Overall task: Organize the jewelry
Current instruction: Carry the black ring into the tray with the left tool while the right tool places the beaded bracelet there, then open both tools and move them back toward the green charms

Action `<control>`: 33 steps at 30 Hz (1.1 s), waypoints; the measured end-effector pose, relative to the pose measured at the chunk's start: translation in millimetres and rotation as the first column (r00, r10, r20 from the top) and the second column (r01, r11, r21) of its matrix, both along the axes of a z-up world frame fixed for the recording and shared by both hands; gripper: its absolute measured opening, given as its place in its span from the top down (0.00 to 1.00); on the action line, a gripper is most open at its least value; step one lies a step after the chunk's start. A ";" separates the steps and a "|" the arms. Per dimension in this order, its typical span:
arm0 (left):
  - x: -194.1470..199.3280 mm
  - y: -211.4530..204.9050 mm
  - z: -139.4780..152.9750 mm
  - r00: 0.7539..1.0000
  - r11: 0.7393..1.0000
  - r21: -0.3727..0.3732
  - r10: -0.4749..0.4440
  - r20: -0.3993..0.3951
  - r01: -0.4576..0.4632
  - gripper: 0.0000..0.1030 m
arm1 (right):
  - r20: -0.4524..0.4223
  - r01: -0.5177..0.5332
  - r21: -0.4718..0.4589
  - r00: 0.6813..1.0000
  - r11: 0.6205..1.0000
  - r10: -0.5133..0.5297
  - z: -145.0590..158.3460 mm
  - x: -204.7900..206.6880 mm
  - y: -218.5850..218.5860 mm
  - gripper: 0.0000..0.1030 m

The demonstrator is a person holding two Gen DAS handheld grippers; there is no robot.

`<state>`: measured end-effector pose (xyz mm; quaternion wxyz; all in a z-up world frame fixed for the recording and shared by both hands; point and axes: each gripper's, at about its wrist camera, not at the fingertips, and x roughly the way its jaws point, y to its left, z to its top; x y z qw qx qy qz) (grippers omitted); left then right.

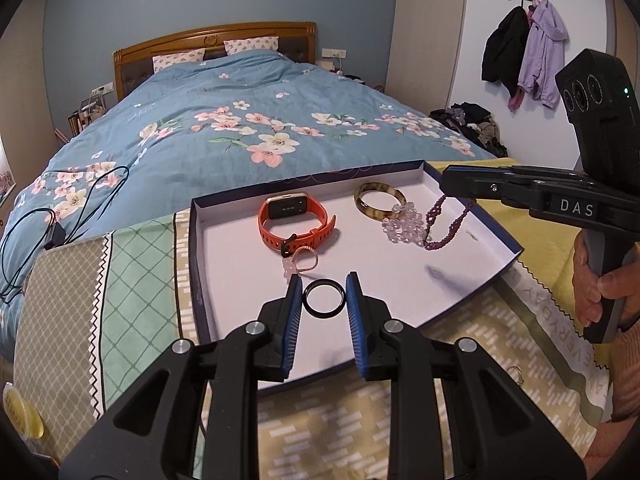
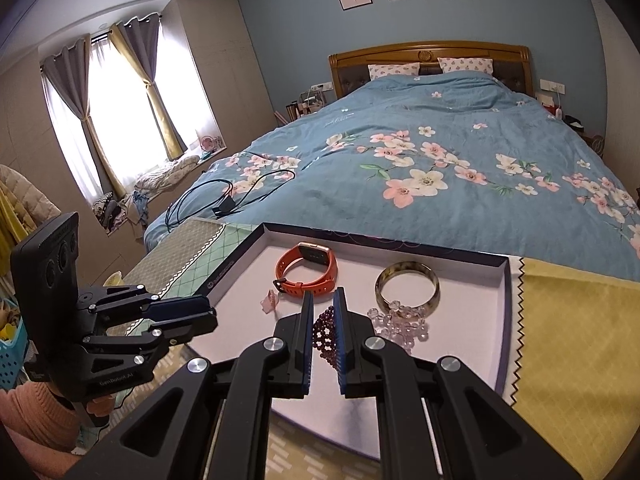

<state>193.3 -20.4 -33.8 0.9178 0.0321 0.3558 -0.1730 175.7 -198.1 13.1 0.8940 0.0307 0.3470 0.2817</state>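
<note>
- Tray [image 1: 472, 288]: shallow, white-lined, dark rim, sitting on patterned cloth at the foot of the bed. It seems to be the collection point, since all the pieces in view lie inside it.
- Left gripper [image 1: 324, 296]: pads on either side of a black ring [image 1: 323, 298] at 6 o'clock in the tray. Pads look to touch the ring's rim at 9 and 3 o'clock, so I read them as closed on it; whether the ring is lifted or resting on the liner I cannot tell.
- Judgement: gripping across the diameter keeps a thin hoop from slipping out.
- Right gripper [image 2: 323, 322]: jaws narrowed onto the purple beads [image 2: 326, 334]. In the left view the strand hangs from its tip in a loop, the lower end reaching the liner at 3 o'clock in the tray.
- Judgement: lifting by one end lets the strand drape free instead of bunching.
- Watch [image 1: 294, 222], orange strap: 12 o'clock in the tray, strap curled, so it stands on edge.
- Bangle [image 1: 380, 200]: 1 o'clock, flat; clear beads [image 1: 404, 222] heaped against its near rim, touching.
- Small pink ring [image 1: 302, 260]: just beside the watch clasp, between watch and black ring.
- Risk, as I judge it: the purple strand could snag the clear beads nearby.
</note>
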 end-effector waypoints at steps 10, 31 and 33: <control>26.1 -4.7 -15.7 0.998 1.000 0.015 0.016 -0.055 -0.015 0.78 | -0.069 0.009 0.013 0.998 1.000 -0.008 -19.5 20.3 3.3 0.92; 57.0 -14.2 -44.7 0.991 0.999 0.035 0.033 -0.131 -0.029 0.78 | -0.133 0.134 -0.051 0.981 0.990 -0.140 -44.0 33.6 -22.9 0.89; 56.9 -13.7 -45.4 0.990 0.999 0.031 0.032 -0.134 -0.028 0.78 | -0.126 0.138 -0.052 0.982 0.989 -0.143 -41.5 30.6 -23.9 0.87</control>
